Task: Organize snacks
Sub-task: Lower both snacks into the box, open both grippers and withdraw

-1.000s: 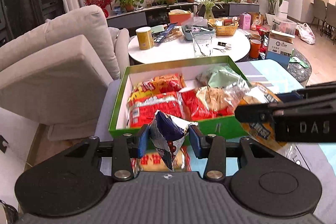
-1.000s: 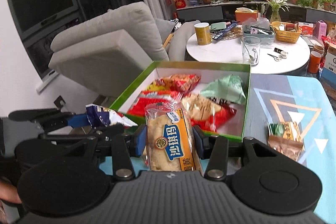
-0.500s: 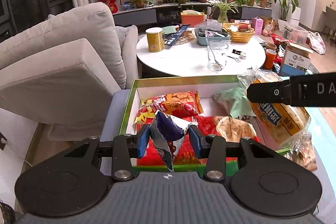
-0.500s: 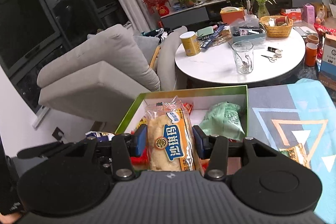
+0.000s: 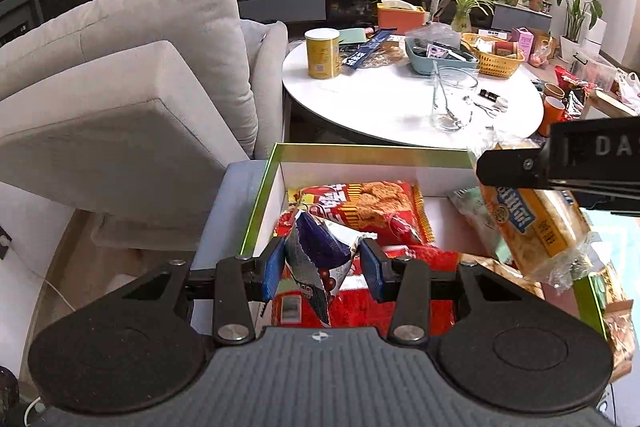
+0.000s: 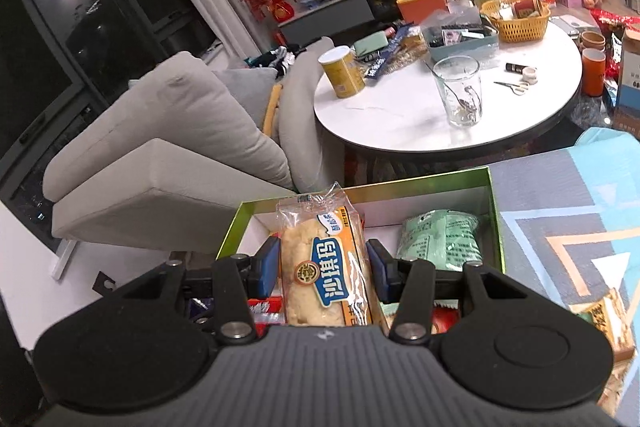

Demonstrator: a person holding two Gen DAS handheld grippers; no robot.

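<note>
Snacks fill the green box; left gripper clamps purple packet, right gripper clamps cake.

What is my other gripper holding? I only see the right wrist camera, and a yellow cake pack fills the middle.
Observer: The left gripper is shut on a small blue and white snack packet with chocolate balls pictured on it.
Operator: Is it over the green box?
Observer: Yes, over the near left part of the green box, above red snack bags.
Operator: Is mine over the box too?
Observer: Seen from the left wrist, your sachima pack hangs tilted over the box's right side.
</note>
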